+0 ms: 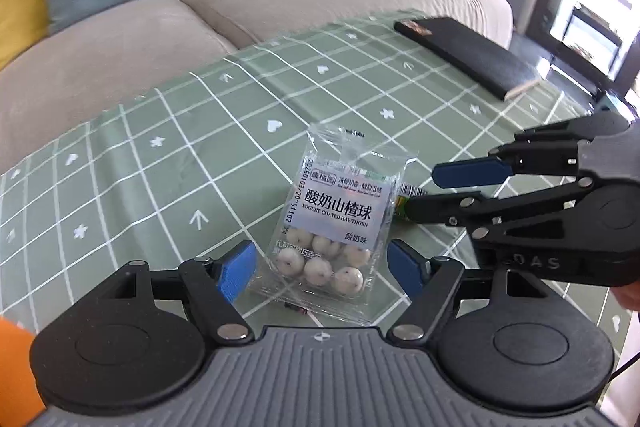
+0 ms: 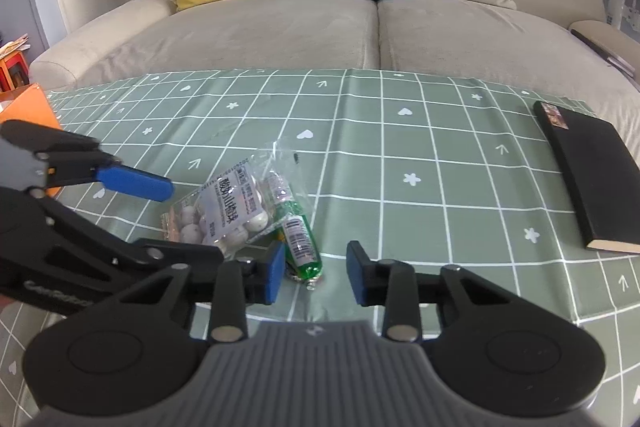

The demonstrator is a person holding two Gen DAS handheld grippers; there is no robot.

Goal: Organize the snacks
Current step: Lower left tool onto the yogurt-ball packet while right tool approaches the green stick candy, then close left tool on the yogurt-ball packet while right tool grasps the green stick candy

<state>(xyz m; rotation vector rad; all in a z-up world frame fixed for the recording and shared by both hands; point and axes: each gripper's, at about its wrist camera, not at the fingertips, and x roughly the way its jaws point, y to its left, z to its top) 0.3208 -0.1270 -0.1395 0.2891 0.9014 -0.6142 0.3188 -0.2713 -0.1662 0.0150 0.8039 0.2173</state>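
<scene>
the left gripper (image 1: 322, 269) stands wide open around the near end of the hawthorn bag (image 1: 334, 227), its blue pads on either side and not yet pressing. the bag lies flat on the green cloth (image 1: 160, 131), its far end toward 12 o'clock. just beside it at 3 o'clock, partly tucked under its edge, lies the green tube (image 2: 300, 239). the right gripper (image 2: 314, 277) is narrowly parted and holds nothing, with the tube's near tip just ahead of its left pad.

to do it well, i'd judge: close the left pads on the bag's sealed edge, not on the balls, and lift straight up so the film does not drag the tube. shift the right gripper toward 11 o'clock to centre the tube first. the notebook (image 2: 588, 183) sits well apart at 2 o'clock.
</scene>
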